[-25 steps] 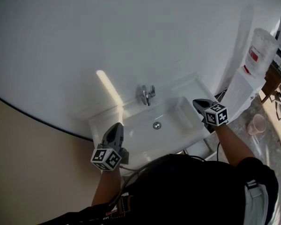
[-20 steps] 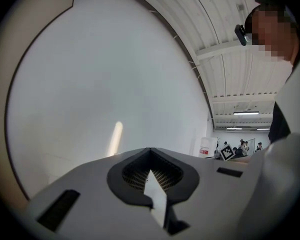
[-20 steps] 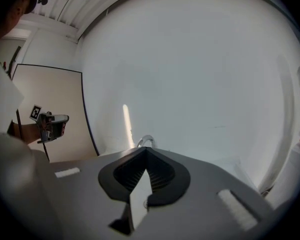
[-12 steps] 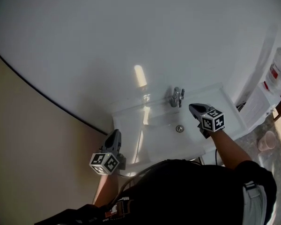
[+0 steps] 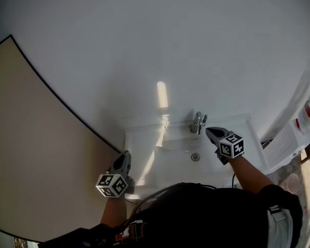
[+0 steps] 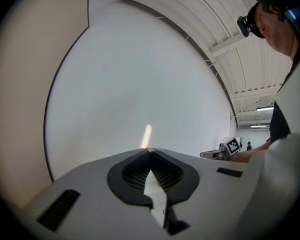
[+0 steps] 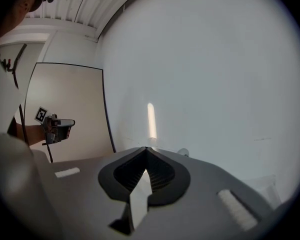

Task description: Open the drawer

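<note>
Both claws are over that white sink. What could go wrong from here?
The right claw sits close to the tap and could knock it. No drawer shows in any view; the person hides whatever is below the sink, so reaching down may be blind. Both claws are shut, the left claw too, and must open first.

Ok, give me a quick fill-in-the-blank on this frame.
1. The sink is coloured ____.
2. The right tool is held just right of the sink's ____.
3. The left tool, like the right one, has its jaws ____, holding nothing.
Missing words: white; tap; shut.
</note>
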